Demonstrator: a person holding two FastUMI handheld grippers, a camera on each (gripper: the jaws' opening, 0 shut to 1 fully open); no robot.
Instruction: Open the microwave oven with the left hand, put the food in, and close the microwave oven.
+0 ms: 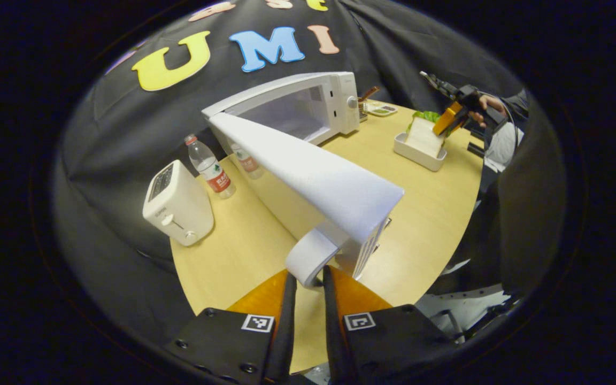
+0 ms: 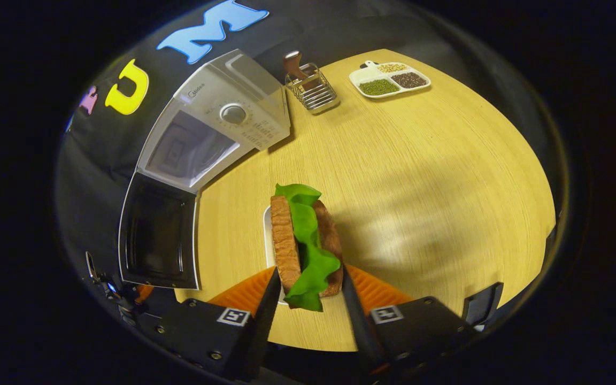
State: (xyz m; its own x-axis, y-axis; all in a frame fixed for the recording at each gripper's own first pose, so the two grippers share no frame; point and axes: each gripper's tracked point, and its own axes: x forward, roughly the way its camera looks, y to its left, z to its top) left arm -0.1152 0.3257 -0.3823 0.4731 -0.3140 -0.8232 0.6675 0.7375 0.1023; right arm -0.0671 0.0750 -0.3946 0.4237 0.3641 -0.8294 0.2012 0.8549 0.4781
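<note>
The white microwave (image 1: 335, 101) stands at the back of the table with its door (image 1: 313, 176) swung wide open toward me. My left gripper (image 1: 308, 283) is shut on the door handle (image 1: 313, 254) at the door's free edge. To the right, my right gripper (image 1: 449, 120) holds a sandwich (image 1: 423, 136) just above a white dish (image 1: 420, 155). In the right gripper view, the right gripper (image 2: 308, 286) is shut on the sandwich (image 2: 308, 246), bread and green lettuce on edge between its fingers, with the dish (image 2: 267, 235) underneath. The microwave cavity (image 2: 190, 147) and open door (image 2: 158, 235) lie to the left.
A white toaster (image 1: 177, 203) and two water bottles (image 1: 212, 168) stand left of the open door. A wire rack (image 2: 310, 88) and a divided plate of beans (image 2: 391, 79) sit beyond the microwave. Bare wooden table (image 2: 436, 187) spreads to the right.
</note>
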